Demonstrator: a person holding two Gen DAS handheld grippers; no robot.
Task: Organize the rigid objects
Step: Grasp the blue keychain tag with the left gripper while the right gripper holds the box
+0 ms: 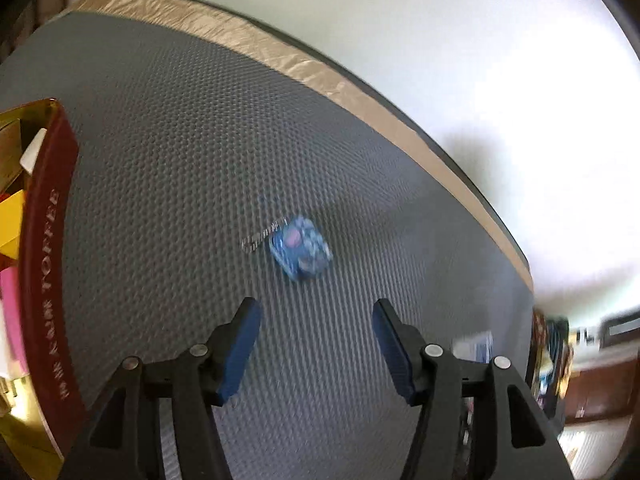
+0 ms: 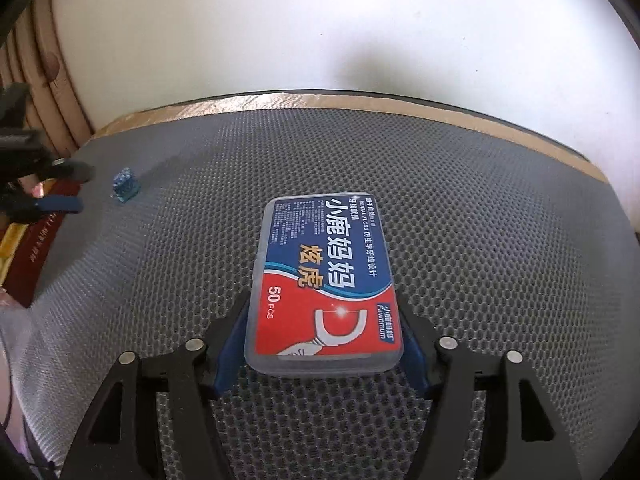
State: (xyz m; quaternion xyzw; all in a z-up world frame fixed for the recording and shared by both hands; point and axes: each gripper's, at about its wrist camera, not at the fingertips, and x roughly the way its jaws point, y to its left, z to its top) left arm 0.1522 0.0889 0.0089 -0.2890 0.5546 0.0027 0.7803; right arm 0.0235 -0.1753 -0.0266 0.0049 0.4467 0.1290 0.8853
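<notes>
- Right wrist view: right gripper (image 2: pixel 322 340) fingers clamp the near end of the dental floss box (image 2: pixel 322 280) at mid-surface (image 2: pixel 500 240); bare mat surrounds it.
- Left gripper (image 1: pixel 316 340) fingers stand apart, empty, near the small blue object (image 1: pixel 301 254); toffee tin (image 1: pixel 48 264) hugs the left edge.

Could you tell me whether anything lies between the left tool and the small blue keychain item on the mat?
Nothing visible does. The left tool stands open, and only bare grey mat lies between it and the small blue keychain item. The red toffee box sits off to the side.
</notes>
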